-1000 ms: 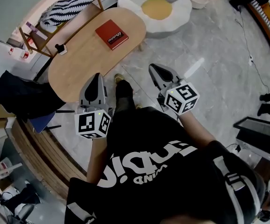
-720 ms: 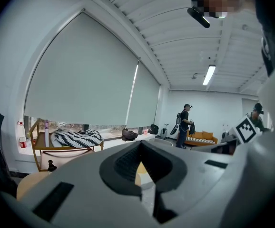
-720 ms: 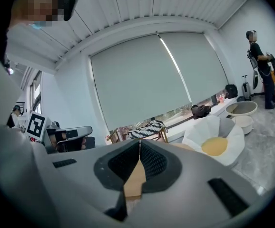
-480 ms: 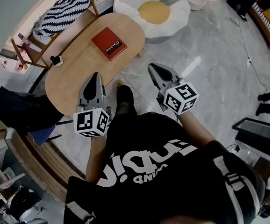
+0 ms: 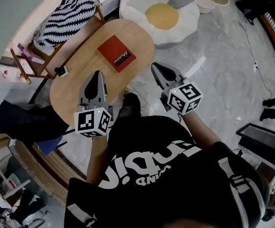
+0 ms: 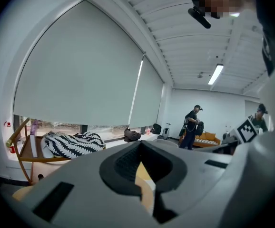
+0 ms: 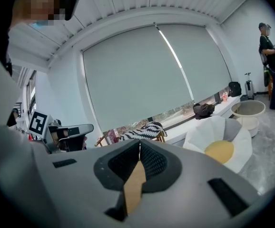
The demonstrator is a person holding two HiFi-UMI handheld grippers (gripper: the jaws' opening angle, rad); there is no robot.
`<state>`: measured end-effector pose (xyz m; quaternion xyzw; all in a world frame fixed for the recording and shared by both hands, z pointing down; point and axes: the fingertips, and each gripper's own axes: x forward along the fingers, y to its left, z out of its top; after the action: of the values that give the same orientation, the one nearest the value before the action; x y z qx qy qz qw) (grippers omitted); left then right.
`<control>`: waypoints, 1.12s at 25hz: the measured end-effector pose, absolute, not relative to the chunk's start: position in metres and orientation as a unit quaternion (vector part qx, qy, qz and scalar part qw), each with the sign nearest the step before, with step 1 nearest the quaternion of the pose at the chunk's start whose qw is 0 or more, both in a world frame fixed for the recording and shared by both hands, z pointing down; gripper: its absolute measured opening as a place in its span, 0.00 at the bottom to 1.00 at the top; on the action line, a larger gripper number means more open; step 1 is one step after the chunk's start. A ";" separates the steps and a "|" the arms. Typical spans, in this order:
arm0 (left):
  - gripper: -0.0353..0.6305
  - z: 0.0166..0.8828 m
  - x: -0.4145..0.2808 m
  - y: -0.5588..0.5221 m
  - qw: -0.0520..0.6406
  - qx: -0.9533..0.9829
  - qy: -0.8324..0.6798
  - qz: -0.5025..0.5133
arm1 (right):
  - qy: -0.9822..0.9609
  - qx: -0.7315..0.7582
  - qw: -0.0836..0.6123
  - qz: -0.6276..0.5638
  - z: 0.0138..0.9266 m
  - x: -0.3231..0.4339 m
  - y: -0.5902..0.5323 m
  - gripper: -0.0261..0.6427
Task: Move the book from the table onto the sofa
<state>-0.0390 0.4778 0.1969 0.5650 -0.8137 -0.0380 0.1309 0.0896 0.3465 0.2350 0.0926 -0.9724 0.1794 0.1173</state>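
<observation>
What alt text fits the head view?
Seen from above, a person holds two shut, empty grippers, the left gripper and the right gripper, out toward a red book lying on an oval wooden table. A fried-egg-shaped cushion sits beyond the table.

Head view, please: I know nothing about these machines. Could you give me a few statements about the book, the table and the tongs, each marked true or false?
1. The red book lies flat on the wooden table. True.
2. The left tongs grip the book. False: they are shut on nothing and are apart from the book.
3. The right tongs stand wide open. False: they are shut and empty.
4. A black-and-white striped cloth lies beyond the table. True.
5. The book rests on the white flower-shaped cushion. False: the book is on the table, and the cushion bears no book.
</observation>
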 end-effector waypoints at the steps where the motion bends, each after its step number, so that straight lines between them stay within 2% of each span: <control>1: 0.07 0.197 -0.048 0.473 0.131 0.566 -0.813 -0.038 | -0.972 0.093 0.118 0.179 0.234 0.080 0.342 0.04; 12: 0.07 0.198 -0.126 0.429 0.140 0.582 -0.801 -0.033 | -0.973 0.099 0.111 0.178 0.225 -0.005 0.304 0.04; 28: 0.07 0.205 -0.156 0.396 0.164 0.548 -0.819 -0.045 | -0.973 0.052 0.127 0.188 0.231 -0.058 0.265 0.04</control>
<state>-0.1560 0.3962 0.2053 0.5478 -0.8192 -0.0453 0.1638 -0.0577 0.2649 0.2314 0.0524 -0.9725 0.1880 0.1267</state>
